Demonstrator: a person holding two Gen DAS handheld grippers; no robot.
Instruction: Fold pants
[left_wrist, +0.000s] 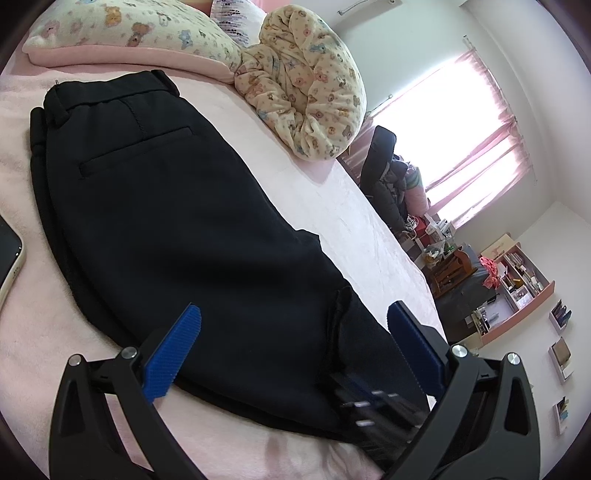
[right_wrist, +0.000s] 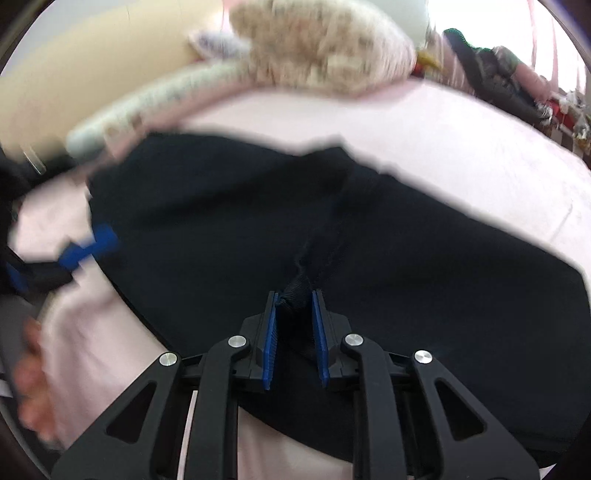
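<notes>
Black pants (left_wrist: 177, 229) lie on the pink bed, waistband at the far left, back pocket facing up, legs running toward the camera. My left gripper (left_wrist: 293, 321) is open, its blue fingers wide apart just above the leg part. In the right wrist view, my right gripper (right_wrist: 294, 301) is shut on a bunched fold of the pants (right_wrist: 388, 258) near a seam. The right gripper also shows blurred in the left wrist view (left_wrist: 373, 410), and the left gripper shows blurred at the left of the right wrist view (right_wrist: 92, 247).
A bear-print pillow (left_wrist: 122, 33) and a rolled bear-print blanket (left_wrist: 310, 88) lie at the head of the pink bed (left_wrist: 351, 221). A phone (left_wrist: 9, 254) lies at the left. A chair with clothes (left_wrist: 388, 177) and shelves (left_wrist: 517, 284) stand beyond the bed's right edge.
</notes>
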